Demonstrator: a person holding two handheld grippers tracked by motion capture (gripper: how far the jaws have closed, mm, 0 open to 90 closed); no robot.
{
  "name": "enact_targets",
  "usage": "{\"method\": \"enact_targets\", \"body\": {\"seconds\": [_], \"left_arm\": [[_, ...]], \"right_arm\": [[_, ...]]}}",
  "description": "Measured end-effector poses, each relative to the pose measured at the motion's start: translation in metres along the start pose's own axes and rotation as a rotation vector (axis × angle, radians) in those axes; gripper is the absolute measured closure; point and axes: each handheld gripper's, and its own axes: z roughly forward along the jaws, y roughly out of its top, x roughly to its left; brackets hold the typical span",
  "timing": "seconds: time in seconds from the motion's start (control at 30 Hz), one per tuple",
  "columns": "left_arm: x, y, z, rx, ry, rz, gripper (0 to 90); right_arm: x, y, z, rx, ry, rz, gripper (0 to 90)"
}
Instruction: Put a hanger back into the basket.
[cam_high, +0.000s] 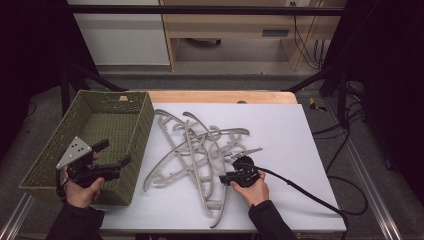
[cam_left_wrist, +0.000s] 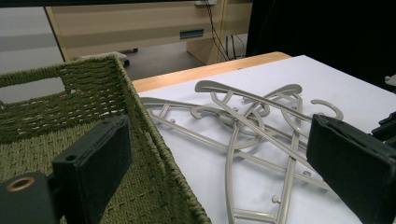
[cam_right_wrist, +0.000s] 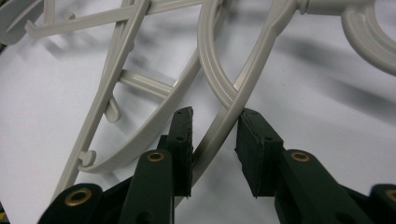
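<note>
Several grey plastic hangers (cam_high: 195, 145) lie tangled in a pile on the white sheet (cam_high: 280, 135). My right gripper (cam_high: 226, 177) is at the pile's near right side. In the right gripper view it (cam_right_wrist: 215, 116) stands open, its jaws either side of one curved hanger arm (cam_right_wrist: 243, 81), with a gap still showing beside the right jaw. A green woven basket (cam_high: 142, 125) sits at the left with nothing visible inside. My left gripper (cam_high: 114, 152) hovers wide open over the basket's right wall (cam_left_wrist: 140, 116), holding nothing, and faces the hangers (cam_left_wrist: 252, 121).
The sheet covers a wooden table (cam_high: 220, 96). A black cable (cam_high: 310, 195) trails from the right gripper toward the near right corner. Bare sheet lies to the right of the pile. Black frame bars and a wooden cabinet (cam_high: 230, 25) stand beyond the table.
</note>
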Motion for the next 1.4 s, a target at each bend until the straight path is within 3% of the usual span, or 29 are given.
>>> {"method": "enact_targets", "body": {"seconds": [0.43,0.6,0.67,0.77,0.93,1.13,1.27,1.4], "left_arm": [[-0.001,0.0,0.001,0.003,0.0,0.001,6.4],[-0.001,0.0,0.001,0.002,-0.001,0.002,6.5],[-0.002,0.0,0.001,0.002,-0.002,0.003,6.5],[-0.003,0.001,0.0,0.003,-0.008,0.011,6.4],[-0.008,0.004,-0.002,-0.001,-0.023,0.02,6.3],[-0.016,0.01,-0.003,0.01,-0.06,0.039,5.0],[-0.025,0.014,-0.002,0.019,-0.094,0.046,3.5],[-0.036,0.016,0.004,0.052,-0.129,0.07,2.1]], "right_arm": [[0.0,0.006,-0.009,-0.079,0.05,0.076,79.2],[0.004,0.008,-0.017,-0.133,0.104,0.076,82.7],[0.006,0.008,-0.022,-0.143,0.094,0.082,82.7],[0.006,0.009,-0.026,-0.155,0.114,0.062,82.6],[0.003,0.012,-0.04,-0.168,0.108,0.015,82.7],[-0.001,0.016,-0.064,-0.173,0.13,-0.07,82.7],[-0.004,0.021,-0.081,-0.183,0.169,-0.134,82.7],[-0.005,0.025,-0.091,-0.171,0.173,-0.201,82.6]]}}
